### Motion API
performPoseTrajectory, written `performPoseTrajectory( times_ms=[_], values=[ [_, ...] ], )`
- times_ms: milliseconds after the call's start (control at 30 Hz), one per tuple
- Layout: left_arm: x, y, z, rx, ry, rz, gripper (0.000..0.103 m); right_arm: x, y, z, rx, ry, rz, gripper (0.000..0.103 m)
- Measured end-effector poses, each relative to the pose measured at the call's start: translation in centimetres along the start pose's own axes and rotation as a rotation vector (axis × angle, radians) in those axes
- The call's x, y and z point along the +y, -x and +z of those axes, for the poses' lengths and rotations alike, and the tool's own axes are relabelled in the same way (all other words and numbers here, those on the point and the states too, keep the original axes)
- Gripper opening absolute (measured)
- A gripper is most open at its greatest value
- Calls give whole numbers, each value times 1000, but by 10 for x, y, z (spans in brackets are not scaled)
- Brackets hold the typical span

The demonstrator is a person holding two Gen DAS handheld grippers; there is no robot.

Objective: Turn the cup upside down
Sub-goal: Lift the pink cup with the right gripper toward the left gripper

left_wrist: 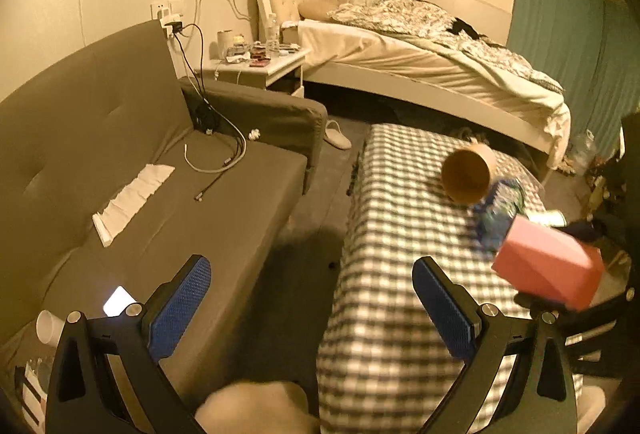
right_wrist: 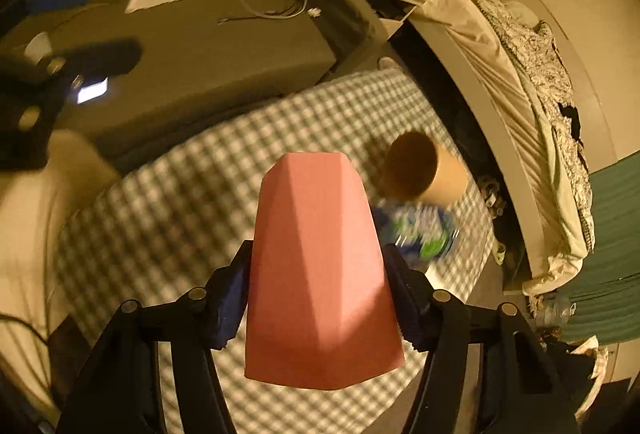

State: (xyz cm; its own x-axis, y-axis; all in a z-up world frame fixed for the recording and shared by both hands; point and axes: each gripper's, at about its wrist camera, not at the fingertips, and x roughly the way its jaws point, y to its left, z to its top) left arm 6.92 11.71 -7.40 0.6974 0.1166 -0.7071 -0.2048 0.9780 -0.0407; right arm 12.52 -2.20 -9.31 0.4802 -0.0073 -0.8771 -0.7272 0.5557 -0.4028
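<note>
A pink faceted cup (right_wrist: 320,266) is held in my right gripper (right_wrist: 316,298), whose blue pads press its two sides above the checkered table (right_wrist: 192,185). The cup points away from the camera, narrow end far. It also shows in the left wrist view (left_wrist: 548,266) at the right, tilted over the table. My left gripper (left_wrist: 312,306) is open and empty, held over the gap between the sofa and the table's left edge (left_wrist: 360,218).
A tan paper cup (left_wrist: 468,173) lies on its side on the table, next to a blue-green packet (left_wrist: 500,209). A grey sofa (left_wrist: 160,173) with cables and a tissue stands left. A bed (left_wrist: 440,65) and nightstand (left_wrist: 260,65) are behind.
</note>
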Motion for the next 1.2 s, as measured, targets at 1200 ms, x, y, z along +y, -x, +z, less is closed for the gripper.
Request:
performPoseTrajectory(
  times_ms=[1200],
  values=[
    [-92, 18, -42, 148, -166, -71, 103, -39, 25, -137, 45, -791, 88, 82]
  ],
)
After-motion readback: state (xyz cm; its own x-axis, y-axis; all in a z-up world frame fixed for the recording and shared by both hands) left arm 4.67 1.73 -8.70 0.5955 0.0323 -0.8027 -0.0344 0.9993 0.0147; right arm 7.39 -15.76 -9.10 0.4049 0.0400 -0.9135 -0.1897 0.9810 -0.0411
